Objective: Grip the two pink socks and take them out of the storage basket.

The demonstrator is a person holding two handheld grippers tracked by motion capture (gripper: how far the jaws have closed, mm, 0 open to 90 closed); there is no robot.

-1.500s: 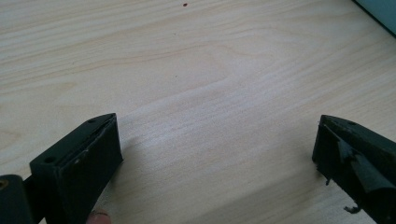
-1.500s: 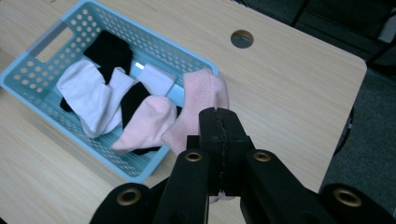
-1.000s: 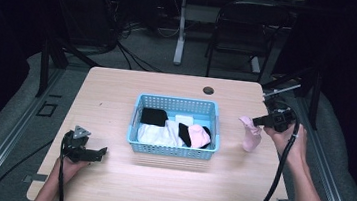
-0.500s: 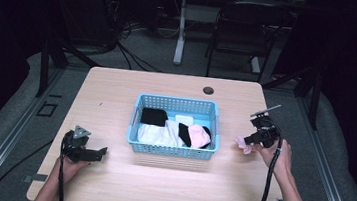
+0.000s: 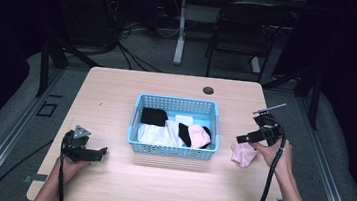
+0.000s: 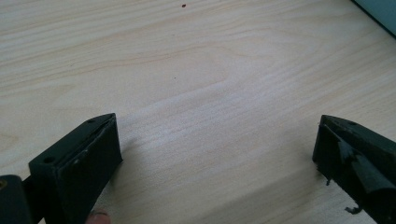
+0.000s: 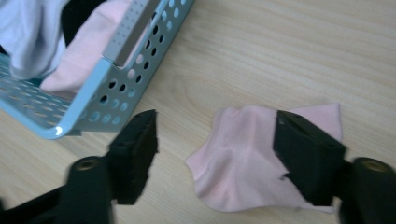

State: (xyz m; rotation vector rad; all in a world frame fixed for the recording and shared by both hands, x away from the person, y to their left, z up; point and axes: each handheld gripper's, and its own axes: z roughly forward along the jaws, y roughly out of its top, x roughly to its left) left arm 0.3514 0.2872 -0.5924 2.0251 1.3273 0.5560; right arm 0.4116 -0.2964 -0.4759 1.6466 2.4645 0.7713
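Jaws of our right gripper (image 7: 212,154) have just been opening and stand wide over the pink cloth (image 7: 243,163) lying flat on the table (image 5: 157,189) right of the blue basket (image 5: 173,150), released between them; left gripper (image 5: 91,152) open, far off.

- Your cloth (image 7: 252,163) on the table is plain pale pink.
- Your basket (image 5: 171,151) is light blue, dotted with holes.
- It holds black (image 5: 153,116), white (image 5: 155,134) and pink (image 5: 197,135) pieces.
- Your tabletop (image 5: 117,94) is pale wood-grain.
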